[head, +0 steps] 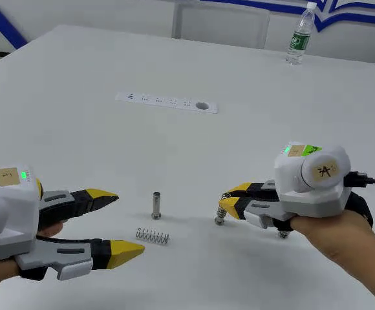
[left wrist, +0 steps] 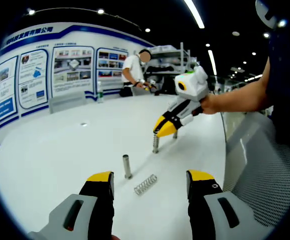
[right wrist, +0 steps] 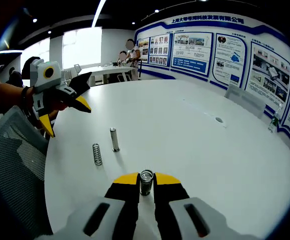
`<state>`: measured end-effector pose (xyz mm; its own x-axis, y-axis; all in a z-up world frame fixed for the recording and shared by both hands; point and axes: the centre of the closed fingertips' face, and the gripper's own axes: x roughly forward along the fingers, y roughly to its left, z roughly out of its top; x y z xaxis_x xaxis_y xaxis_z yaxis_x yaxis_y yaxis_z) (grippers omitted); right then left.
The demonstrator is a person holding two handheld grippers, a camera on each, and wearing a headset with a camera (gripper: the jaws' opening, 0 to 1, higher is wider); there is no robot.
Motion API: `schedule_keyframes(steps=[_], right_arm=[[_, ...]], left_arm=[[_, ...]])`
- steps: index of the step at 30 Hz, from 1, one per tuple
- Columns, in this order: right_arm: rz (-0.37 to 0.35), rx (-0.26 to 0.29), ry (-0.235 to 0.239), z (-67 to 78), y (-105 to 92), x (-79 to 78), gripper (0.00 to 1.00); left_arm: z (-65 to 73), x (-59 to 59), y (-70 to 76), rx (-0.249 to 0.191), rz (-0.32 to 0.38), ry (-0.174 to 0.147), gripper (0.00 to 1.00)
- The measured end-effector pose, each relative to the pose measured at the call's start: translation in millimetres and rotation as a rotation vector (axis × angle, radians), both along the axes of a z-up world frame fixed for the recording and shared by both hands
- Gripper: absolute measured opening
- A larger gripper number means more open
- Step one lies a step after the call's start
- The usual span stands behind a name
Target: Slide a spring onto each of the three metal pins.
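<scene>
Smooth white table (head: pixel 77 129), matte finish. Landmark: bare pin (head: pixel 156 205), a short steel cylinder standing upright on a slightly wider foot, with no coil on it.

- Loose spring (head: pixel 152 236): fine bright wire coil lying on its side on the table, just in front of the bare pin on the person's side, not touching it.
- Left gripper (head: pixel 119 223): left of the bare pin. Fingers wide apart, black with yellow wedge tips, holding nothing. In its own view the loose spring lies between the tips.
- Right gripper (head: pixel 224 201): right of the bare pin. Fingers drawn together on the spring-covered pin (head: pixel 220 213), which stands upright with its foot on the table and the coil wrapped around its shaft.
- Power strip (head: pixel 167 102): flat and white, set flush in the table well beyond the bare pin.
- Clear plastic water bottle (head: pixel 300 33): green label, upright, far beyond the pin to the right.
</scene>
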<state>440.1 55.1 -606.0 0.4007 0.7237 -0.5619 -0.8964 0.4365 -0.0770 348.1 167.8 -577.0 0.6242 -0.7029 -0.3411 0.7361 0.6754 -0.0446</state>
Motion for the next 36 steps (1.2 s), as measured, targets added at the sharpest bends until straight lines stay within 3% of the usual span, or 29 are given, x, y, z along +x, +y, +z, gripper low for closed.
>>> schedule_keyframes(steps=[8, 18, 23, 36], right_arm=[[-0.002, -0.04, 0.022, -13.2, -3.0, -1.3, 0.12], [-0.007, -0.036, 0.032, -13.4, -3.7, -1.2, 0.12], [-0.011, -0.037, 0.036, -14.1, -5.0, -2.0, 0.17], [-0.007, -0.008, -0.007, 8.4, -4.4, -6.2, 0.22]], left_arm=[[-1.3, -0.1, 0.2, 0.0, 0.001, 0.003, 0.59], [-0.2, 0.3, -0.3, -0.001, 0.0, 0.0, 0.59], [-0.1, 0.3, 0.2, 0.0, 0.002, -0.001, 0.59], [1.6, -0.6, 0.7, 0.001, 0.002, -0.005, 0.59]])
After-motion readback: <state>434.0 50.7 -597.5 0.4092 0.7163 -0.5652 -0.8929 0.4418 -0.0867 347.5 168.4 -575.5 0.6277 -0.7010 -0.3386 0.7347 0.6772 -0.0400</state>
